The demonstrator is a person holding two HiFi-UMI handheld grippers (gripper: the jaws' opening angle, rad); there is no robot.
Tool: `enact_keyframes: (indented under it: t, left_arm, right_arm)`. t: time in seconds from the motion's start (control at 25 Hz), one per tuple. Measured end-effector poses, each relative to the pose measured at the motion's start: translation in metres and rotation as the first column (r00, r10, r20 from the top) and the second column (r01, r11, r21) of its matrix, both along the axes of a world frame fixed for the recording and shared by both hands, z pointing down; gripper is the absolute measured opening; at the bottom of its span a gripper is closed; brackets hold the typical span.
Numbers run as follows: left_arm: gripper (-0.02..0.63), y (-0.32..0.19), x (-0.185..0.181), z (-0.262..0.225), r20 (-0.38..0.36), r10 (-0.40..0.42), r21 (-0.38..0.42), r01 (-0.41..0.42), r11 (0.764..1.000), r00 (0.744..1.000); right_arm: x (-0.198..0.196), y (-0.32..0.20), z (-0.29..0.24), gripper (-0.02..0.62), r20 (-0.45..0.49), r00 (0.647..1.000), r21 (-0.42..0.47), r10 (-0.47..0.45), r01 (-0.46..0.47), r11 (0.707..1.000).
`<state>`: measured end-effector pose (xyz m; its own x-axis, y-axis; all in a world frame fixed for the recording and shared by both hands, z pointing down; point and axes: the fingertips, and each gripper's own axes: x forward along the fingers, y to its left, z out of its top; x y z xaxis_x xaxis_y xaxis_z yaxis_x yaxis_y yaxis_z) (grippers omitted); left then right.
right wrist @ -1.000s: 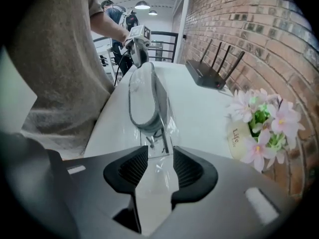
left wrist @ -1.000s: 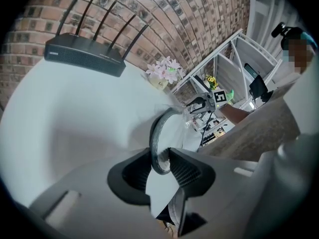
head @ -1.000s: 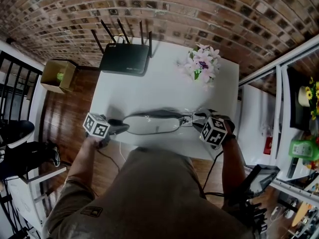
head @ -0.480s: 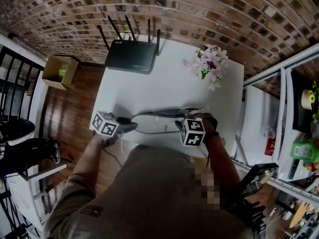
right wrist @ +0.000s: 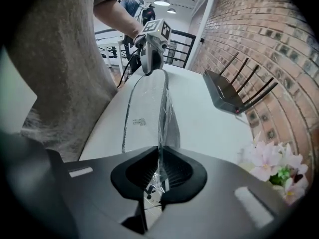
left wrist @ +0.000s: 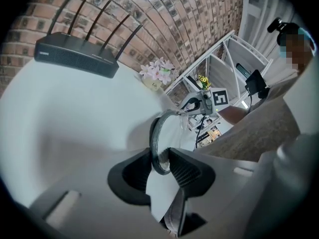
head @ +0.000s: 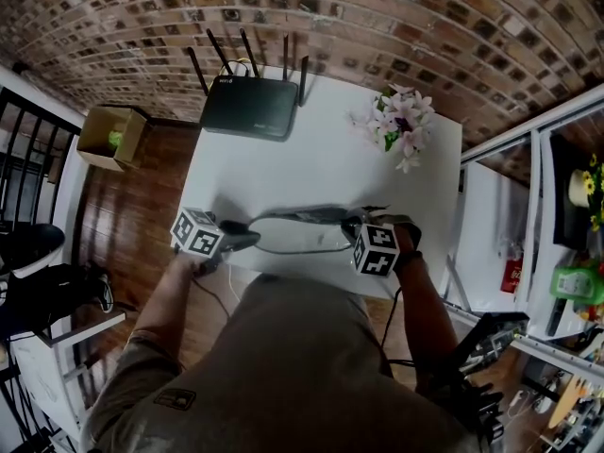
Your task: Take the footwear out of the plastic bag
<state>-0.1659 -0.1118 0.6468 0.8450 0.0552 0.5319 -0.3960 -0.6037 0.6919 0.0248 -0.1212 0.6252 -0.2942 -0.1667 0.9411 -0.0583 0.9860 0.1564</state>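
The footwear [head: 294, 236] lies with its long axis left to right. The left gripper [left wrist: 160, 164] clamps its rim. The right gripper [right wrist: 160, 169] is closing its jaws on the plastic bag [right wrist: 144, 108].

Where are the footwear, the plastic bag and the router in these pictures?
footwear [left wrist: 153, 142], left gripper view, on its dark rim.
plastic bag [right wrist: 142, 102], right gripper view, on its clear upper film.
router [head: 253, 108], head view, on its black top.
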Motion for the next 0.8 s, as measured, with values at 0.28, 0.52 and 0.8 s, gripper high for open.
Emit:
enact_keyframes:
  t: [0.28,0.52,0.8]
  left_arm:
    - [0.112,-0.009,-0.014,-0.007,0.018,0.001,0.037,-0.002,0.999,1.000]
    - [0.112,-0.010,-0.028,-0.007,0.030,0.001,0.036,-0.002,0.999,1.000]
    - [0.114,-0.012,-0.046,-0.006,0.047,-0.003,0.037,0.001,0.999,0.999]
  right_arm:
    - [0.015,0.002,0.005,0.031,-0.037,0.999,-0.008,0.034,-0.034,0.999]
    - [0.023,0.004,0.008,0.018,-0.047,0.997,-0.018,0.061,-0.062,0.998]
    - [0.026,0.004,0.010,0.014,-0.056,0.995,-0.023,0.080,-0.081,0.996]
